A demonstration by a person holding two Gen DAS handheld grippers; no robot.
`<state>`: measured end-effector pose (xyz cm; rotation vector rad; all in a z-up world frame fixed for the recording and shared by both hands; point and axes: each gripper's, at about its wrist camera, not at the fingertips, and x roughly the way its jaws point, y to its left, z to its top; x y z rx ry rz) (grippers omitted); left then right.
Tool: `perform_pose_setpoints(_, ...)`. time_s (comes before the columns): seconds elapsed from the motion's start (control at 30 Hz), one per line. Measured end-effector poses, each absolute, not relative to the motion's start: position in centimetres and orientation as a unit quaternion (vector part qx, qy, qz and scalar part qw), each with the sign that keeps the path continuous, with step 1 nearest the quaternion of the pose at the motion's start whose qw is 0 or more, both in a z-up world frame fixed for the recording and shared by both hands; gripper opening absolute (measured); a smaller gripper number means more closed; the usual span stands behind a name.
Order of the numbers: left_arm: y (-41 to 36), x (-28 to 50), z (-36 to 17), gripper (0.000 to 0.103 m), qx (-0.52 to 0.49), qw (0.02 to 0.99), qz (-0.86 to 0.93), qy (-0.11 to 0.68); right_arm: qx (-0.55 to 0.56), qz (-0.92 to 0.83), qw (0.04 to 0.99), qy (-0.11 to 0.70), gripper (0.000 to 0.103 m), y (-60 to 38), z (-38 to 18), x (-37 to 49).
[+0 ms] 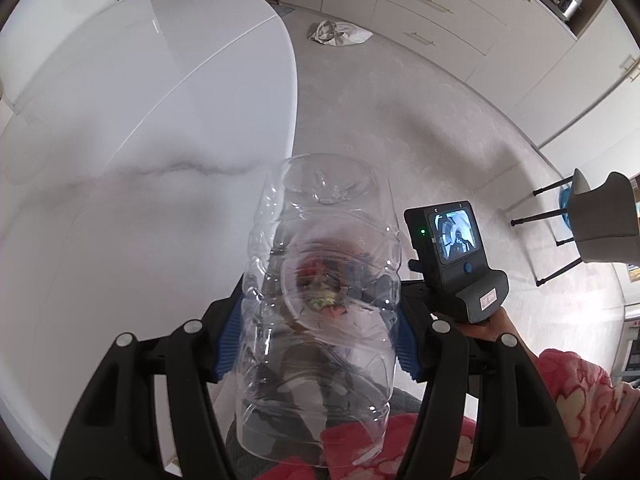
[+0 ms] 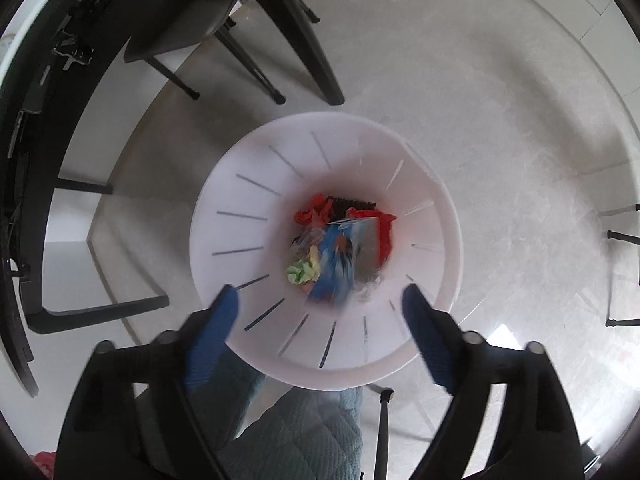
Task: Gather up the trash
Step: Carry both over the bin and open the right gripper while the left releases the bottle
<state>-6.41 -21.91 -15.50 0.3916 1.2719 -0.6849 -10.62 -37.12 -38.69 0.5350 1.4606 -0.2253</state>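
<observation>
Gripped at its ribbed waist, a clear plastic bottle [image 1: 320, 300] is held between the blue pads [image 1: 230, 336] of the left gripper [image 1: 316, 340], base pointing away, above the edge of a white table [image 1: 140, 120]. Empty and thin-walled, it is judged to be light, springy and slick, likely to buckle under a hard squeeze; the ribbed middle, where it is now pinched, appears the surest place to take it. Directly beneath the right gripper [image 2: 320, 312], a white slotted bin [image 2: 248, 216] stands on the pale floor [image 2: 500, 120] with crumpled wrappers [image 2: 332, 248] at its bottom, red, blue and green among them. That gripper's fingers [image 2: 216, 328] are spread wide, with nothing held between them. A blue wrapper is blurred, and whether it is falling or lying still cannot be told. The bottle's neck is cut off at the lower edge of the left view, so a cap cannot be confirmed. A dark chair [image 2: 240, 40] stands near the bin, and a pale bag [image 1: 340, 32] lies on the far floor.
</observation>
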Motion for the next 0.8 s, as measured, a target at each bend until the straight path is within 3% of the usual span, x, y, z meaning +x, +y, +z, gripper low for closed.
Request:
perform_pose_setpoints(0.53,-24.2,-8.3,-16.7,0.06,0.213,0.707,-0.355,0.574,0.314,-0.205,0.709,0.597,0.096,-42.0,-33.6,-17.9)
perform_pose_setpoints(0.8,-29.1,-10.9,-23.7,0.06,0.267,0.656,-0.376,0.597,0.317,-0.239,0.706,0.587,0.098,-44.6,-32.1,-22.2)
